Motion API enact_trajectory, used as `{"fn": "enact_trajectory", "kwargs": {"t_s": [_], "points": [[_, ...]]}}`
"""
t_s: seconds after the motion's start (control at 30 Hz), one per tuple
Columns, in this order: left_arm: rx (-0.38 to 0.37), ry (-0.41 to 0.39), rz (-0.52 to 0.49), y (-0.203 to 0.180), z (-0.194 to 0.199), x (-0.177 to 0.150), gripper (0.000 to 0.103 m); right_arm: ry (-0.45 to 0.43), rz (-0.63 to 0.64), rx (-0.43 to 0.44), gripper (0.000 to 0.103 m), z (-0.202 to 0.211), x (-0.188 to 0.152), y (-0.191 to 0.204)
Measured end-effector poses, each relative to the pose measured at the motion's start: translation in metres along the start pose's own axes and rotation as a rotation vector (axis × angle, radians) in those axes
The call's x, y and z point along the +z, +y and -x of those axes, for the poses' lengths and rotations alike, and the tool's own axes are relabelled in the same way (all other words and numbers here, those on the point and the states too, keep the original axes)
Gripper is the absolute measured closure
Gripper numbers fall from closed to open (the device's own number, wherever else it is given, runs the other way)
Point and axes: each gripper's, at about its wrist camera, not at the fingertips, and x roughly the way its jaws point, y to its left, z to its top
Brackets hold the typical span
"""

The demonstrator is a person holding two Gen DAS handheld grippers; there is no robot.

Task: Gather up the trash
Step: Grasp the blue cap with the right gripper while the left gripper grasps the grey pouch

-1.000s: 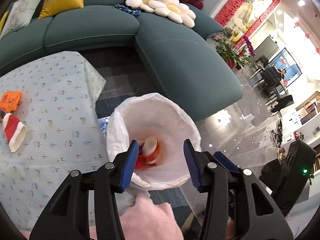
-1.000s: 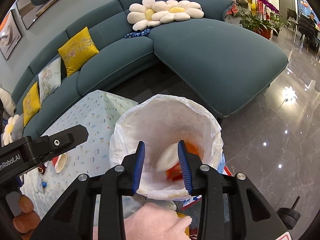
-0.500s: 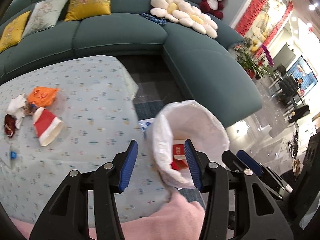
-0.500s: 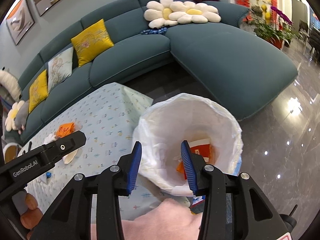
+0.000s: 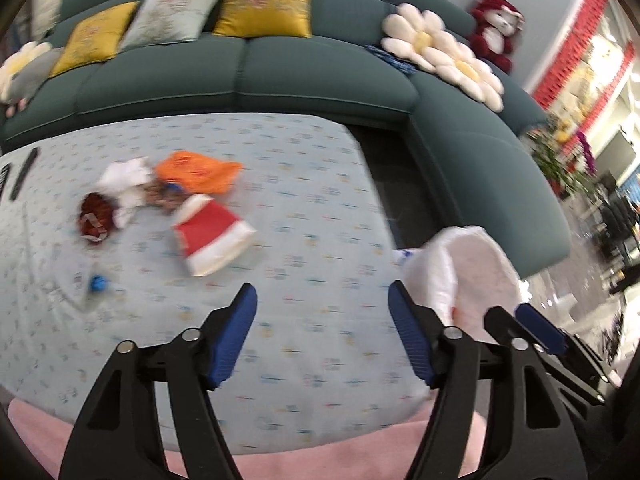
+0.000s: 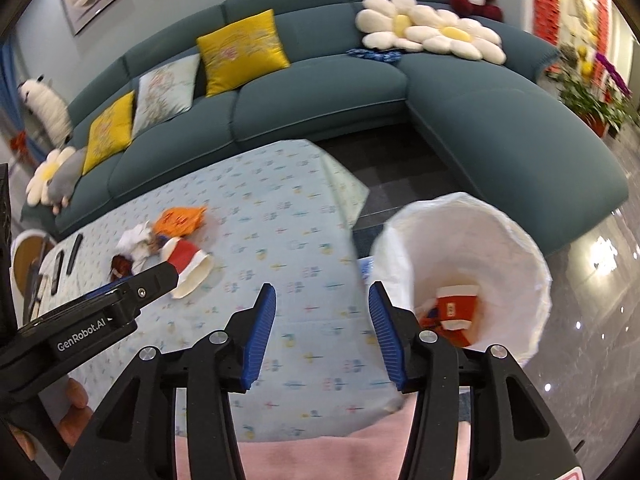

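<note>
A bin lined with a white bag (image 6: 472, 256) stands off the table's right end and holds red and orange trash (image 6: 454, 310); it also shows in the left wrist view (image 5: 464, 268). On the table lie a red and white paper cup (image 5: 210, 234), an orange wrapper (image 5: 196, 172), white crumpled paper (image 5: 124, 186), a dark red wrapper (image 5: 94, 220) and a small blue piece (image 5: 98, 282). The cup (image 6: 188, 260) also shows in the right wrist view. My left gripper (image 5: 322, 336) is open and empty above the table. My right gripper (image 6: 322, 330) is open and empty beside the bin.
The table wears a light blue patterned cloth (image 5: 304, 208). A teal sectional sofa (image 5: 280, 80) with cushions wraps behind it. Dark remotes (image 6: 66, 258) lie at the table's far left. Glossy floor (image 6: 592, 320) lies right of the bin.
Both grippers have swung left from over the bin toward the table and opened wider. The trash pile has come into fuller view.
</note>
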Motion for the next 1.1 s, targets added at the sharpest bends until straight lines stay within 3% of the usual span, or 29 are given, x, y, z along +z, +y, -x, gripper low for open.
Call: {"fn": "enact_trajectory", "kwargs": {"t_s": [0.37, 0.87, 1.1], "points": [[0.182, 0.012, 0.1, 0.111, 0.003, -0.016, 0.03, 0.066, 0.091, 0.051, 0.049, -0.03, -0.02, 0.081], [0.28, 0.091, 0.332, 0.266, -0.011, -0.048, 0.024, 0.178, 0.223, 0.156, 0.049, -0.091, -0.052, 0.194], [0.287, 0.126, 0.405, 0.322, -0.028, -0.042, 0.024, 0.227, 0.311, 0.202, 0.049, -0.13, -0.061, 0.256]]}}
